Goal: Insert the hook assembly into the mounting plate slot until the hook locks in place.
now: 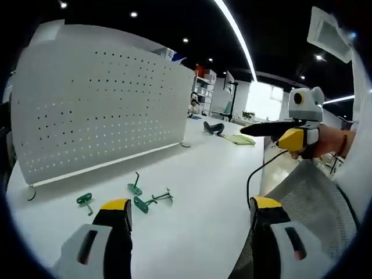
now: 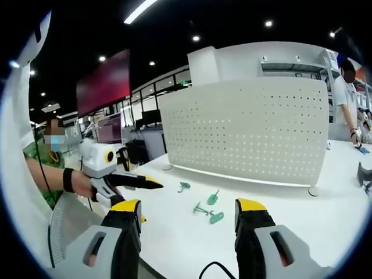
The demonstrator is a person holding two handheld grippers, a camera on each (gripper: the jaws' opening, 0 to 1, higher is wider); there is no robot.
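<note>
1. Currently, both grippers hover above the white worktop [image 1: 209, 197], short of the perforated mounting plate [image 1: 99, 110] that stands upright on it. Nothing is held.
2. Left gripper [image 1: 189, 218]: jaws wide apart, empty. Right gripper [image 2: 189, 218]: jaws also apart and empty in its own view. It also shows in the left gripper view, off to the right, with its dark jaws looking closer together; from that angle I cannot tell the gap.
3. Green hook assemblies [image 1: 145, 197] lie loose on the worktop just in front of the plate's lower edge, three or four pieces in a small scatter; one hook [image 1: 85, 201] sits apart, nearer the plate's left foot. The right gripper view shows the same cluster [image 2: 210, 209] in front of the plate.
4. Handling judgement: the hooks look small, light and stiff, a plastic base with a thin wire prong. Probably slippery and apt to skid or rotate when nudged.
5. Suggested hold: across the flat green base, prong left free and pointing towards the plate holes.
6. Risk: a grip on the thin prong could let the piece twist.
</note>
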